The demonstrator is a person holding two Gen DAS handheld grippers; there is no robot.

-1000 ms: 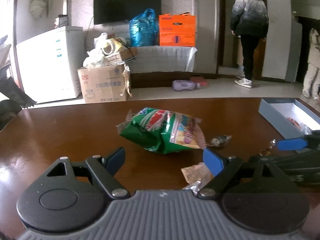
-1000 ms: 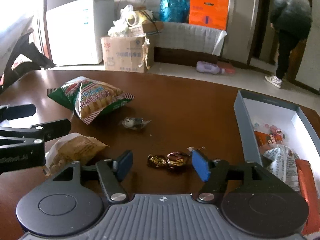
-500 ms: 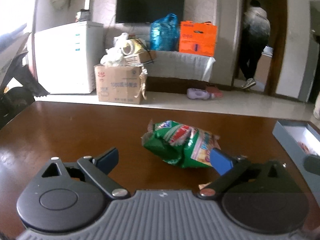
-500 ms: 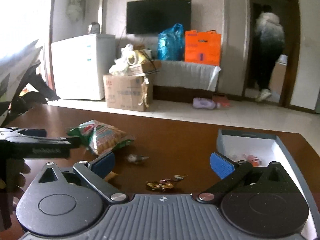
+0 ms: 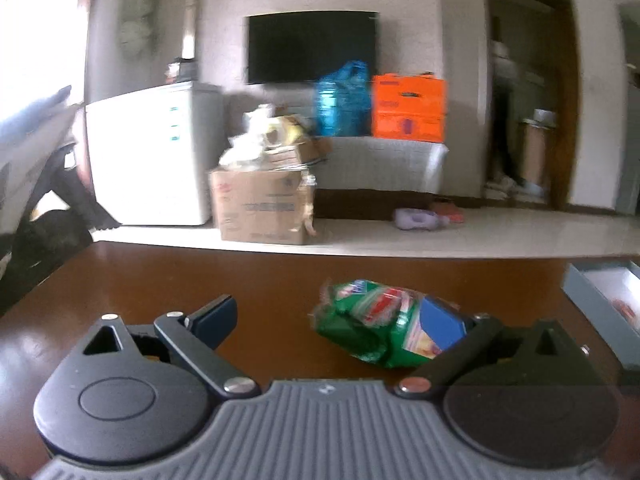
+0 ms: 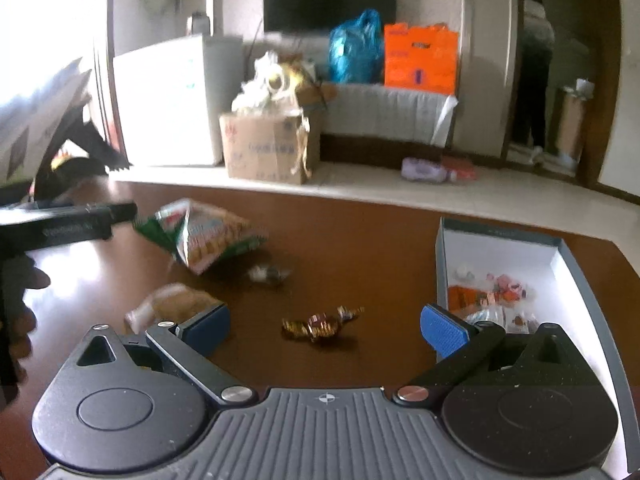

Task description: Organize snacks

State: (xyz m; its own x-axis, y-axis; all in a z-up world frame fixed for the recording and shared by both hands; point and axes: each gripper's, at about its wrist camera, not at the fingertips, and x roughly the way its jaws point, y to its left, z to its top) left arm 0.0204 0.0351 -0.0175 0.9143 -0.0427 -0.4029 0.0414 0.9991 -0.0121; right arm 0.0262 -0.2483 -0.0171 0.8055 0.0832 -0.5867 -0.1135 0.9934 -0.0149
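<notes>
A green cracker bag [image 5: 376, 322] lies on the brown table [image 5: 160, 280], just ahead of my open, empty left gripper [image 5: 330, 318]. It also shows in the right wrist view [image 6: 204, 234], with the left gripper [image 6: 76, 222] beside it. My right gripper [image 6: 324, 330] is open and empty above the table. Gold-and-red wrapped candies [image 6: 320, 322] lie between its fingers. A tan snack packet [image 6: 172, 306] lies by its left finger, and a small silver candy [image 6: 268, 272] lies farther off. A grey box [image 6: 496, 236] with several snacks stands at the right.
The grey box's corner shows at the right in the left wrist view [image 5: 584, 288]. Beyond the table's far edge stand a cardboard box [image 6: 268, 148], a white freezer [image 6: 168, 100] and a covered bench with bags. A person [image 6: 532, 76] stands in the doorway.
Both grippers have lifted and pulled back from the table. The left gripper has swung left, so the cracker bag now sits toward its right finger. Both stay open.
</notes>
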